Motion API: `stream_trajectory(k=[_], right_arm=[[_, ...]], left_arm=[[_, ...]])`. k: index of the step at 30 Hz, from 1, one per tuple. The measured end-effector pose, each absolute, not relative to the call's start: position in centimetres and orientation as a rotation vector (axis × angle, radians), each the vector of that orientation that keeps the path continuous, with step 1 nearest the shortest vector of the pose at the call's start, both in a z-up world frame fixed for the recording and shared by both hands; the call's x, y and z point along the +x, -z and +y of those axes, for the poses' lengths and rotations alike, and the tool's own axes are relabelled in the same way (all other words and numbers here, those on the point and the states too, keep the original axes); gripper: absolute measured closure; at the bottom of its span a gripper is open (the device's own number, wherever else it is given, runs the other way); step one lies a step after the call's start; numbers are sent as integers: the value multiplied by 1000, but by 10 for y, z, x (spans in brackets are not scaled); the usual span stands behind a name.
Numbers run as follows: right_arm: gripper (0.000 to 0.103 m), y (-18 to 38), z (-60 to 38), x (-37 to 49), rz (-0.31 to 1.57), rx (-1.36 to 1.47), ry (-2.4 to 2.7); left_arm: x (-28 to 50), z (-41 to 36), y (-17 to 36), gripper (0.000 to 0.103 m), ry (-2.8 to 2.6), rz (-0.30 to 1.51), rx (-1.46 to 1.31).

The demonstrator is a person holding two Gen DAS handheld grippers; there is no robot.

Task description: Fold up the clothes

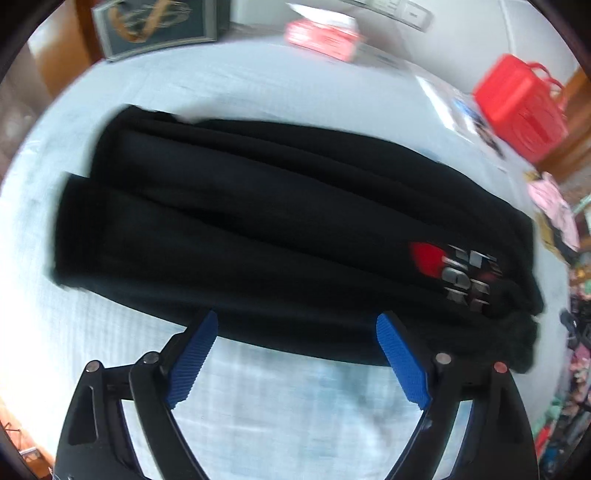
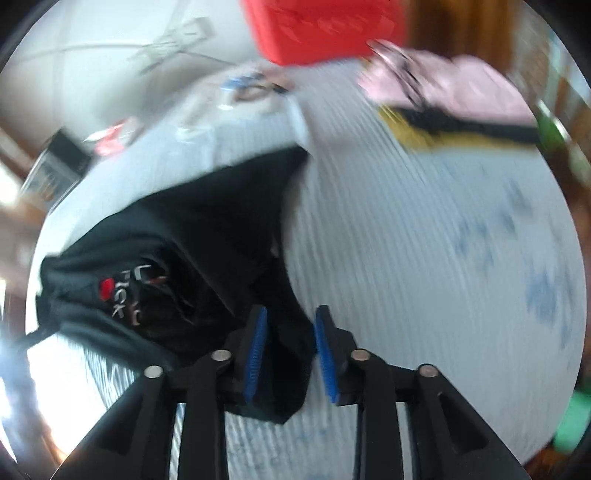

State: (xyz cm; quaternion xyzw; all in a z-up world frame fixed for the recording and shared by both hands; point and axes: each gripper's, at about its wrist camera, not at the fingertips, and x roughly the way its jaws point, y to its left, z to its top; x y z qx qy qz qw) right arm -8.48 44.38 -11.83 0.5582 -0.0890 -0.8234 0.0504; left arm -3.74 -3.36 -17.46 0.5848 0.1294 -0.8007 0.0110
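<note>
A black garment (image 1: 258, 221) with a red and grey print (image 1: 458, 273) lies folded into a long band across the pale blue bed sheet (image 1: 288, 413). My left gripper (image 1: 297, 315) hovers over the garment's near edge, its blue pads spread wide and nothing between them. In the right wrist view, the garment (image 2: 192, 240) bunches up around its print (image 2: 122, 291). A corner of the cloth runs between the pads of my right gripper (image 2: 291, 310). The pads stand a little apart with their blue faces bare, so they do not press on the cloth.
A red bag (image 1: 521, 107) stands at the far right of the bed, beside papers. A pink-red box (image 1: 325, 35) and a framed picture (image 1: 159, 26) sit at the back. Pink clothing (image 2: 454, 85) and a yellow-black item (image 2: 417, 129) lie on the sheet (image 2: 424, 258).
</note>
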Motion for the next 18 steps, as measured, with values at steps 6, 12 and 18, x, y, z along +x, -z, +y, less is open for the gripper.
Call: stream_trajectory(k=[6, 12, 18], right_arm=[[73, 122, 472, -129, -67, 1523, 2286], [73, 146, 511, -148, 106, 1495, 2027], [69, 149, 515, -152, 232, 1465, 1943]], left_arm=[[-24, 87, 167, 14, 2467, 491, 1753], [-15, 177, 186, 12, 2294, 574, 1718], [-14, 255, 187, 0, 2288, 569, 1715]])
